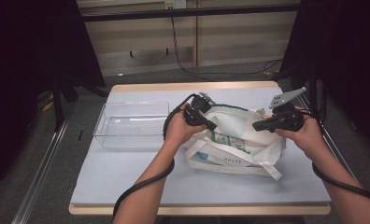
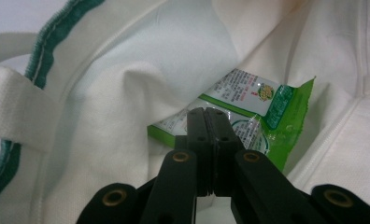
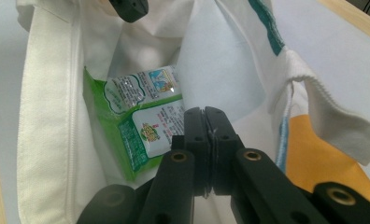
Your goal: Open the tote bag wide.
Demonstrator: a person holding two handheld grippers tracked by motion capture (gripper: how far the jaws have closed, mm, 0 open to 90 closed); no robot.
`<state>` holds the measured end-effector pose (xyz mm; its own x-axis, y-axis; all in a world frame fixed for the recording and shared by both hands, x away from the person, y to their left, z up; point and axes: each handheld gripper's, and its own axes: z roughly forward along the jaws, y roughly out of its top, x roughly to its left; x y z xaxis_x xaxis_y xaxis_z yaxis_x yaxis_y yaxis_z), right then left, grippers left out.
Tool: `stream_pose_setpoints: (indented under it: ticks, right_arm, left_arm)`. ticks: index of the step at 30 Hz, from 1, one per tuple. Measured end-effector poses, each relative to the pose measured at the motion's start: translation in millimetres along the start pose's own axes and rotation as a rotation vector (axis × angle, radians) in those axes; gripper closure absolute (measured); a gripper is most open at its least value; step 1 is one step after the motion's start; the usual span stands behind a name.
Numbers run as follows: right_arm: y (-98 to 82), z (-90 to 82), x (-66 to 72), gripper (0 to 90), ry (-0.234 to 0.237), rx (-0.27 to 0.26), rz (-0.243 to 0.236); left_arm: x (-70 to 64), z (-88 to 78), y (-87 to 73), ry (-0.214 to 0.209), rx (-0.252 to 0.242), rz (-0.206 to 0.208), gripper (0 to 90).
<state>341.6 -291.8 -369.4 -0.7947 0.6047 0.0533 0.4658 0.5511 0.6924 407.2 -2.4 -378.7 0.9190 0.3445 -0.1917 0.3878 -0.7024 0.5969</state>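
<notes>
Seen from above: a pale blue-grey mat (image 1: 127, 177) on a wood-edged table (image 1: 192, 87), black curtains at both sides, cables trailing across the grey floor behind. At the mat's left, an empty clear plastic bin (image 1: 131, 124). At centre right, a white cloth bag (image 1: 239, 140) with green trim, lying on its side, long axis running left to right, mouth pulled wide. Inside, a green and white packet (image 2: 262, 109), lying flat. Left gripper (image 1: 210, 124) and right gripper (image 1: 258, 125) both clamped shut, each apparently pinching an edge of the bag's mouth, from opposite sides
</notes>
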Motion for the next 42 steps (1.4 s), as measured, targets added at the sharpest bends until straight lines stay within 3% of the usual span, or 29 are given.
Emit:
stream_pose_setpoints:
  ticks: [9, 14, 16, 21, 30, 38, 41, 42]
  right_arm:
    - [-1.0, 4.0, -1.7, 88.8, -0.015, 0.020, 0.004]
    - [-1.7, 5.5, -2.5, 88.9, -0.004, 0.024, 0.001]
    - [-2.0, 5.0, -2.5, 89.0, -0.006, 0.023, 0.004]
    - [-5.9, 5.6, -4.5, 89.3, -0.016, 0.031, 0.010]
    - [-9.9, 6.3, -7.6, 89.4, -0.016, 0.030, 0.019]
    - [-13.9, 7.1, -9.8, 89.3, -0.028, 0.028, 0.037]
    - [-14.7, 7.3, -10.7, 89.3, -0.034, 0.033, 0.037]
    - [-14.9, 7.5, -11.2, 89.3, -0.039, 0.033, 0.034]
  left_arm:
    - [-6.2, 4.6, -12.0, -0.007, 0.030, 0.026, 90.0]
    - [-10.7, 8.9, -18.3, -0.020, 0.018, 0.028, 90.0]
    - [-12.4, 11.0, -20.6, -0.018, 0.013, 0.049, 90.0]
    - [-14.9, 17.5, -29.7, -0.040, 0.002, 0.013, 90.0]
    - [-17.5, 21.9, -44.5, -0.074, 0.017, 0.019, 90.0]
    - [-19.2, 28.7, -58.0, -0.088, -0.001, -0.023, 90.0]
    - [-17.7, 28.5, -60.6, -0.086, 0.012, 0.003, 90.0]
    - [-19.6, 29.8, -62.0, -0.086, -0.009, -0.019, 90.0]
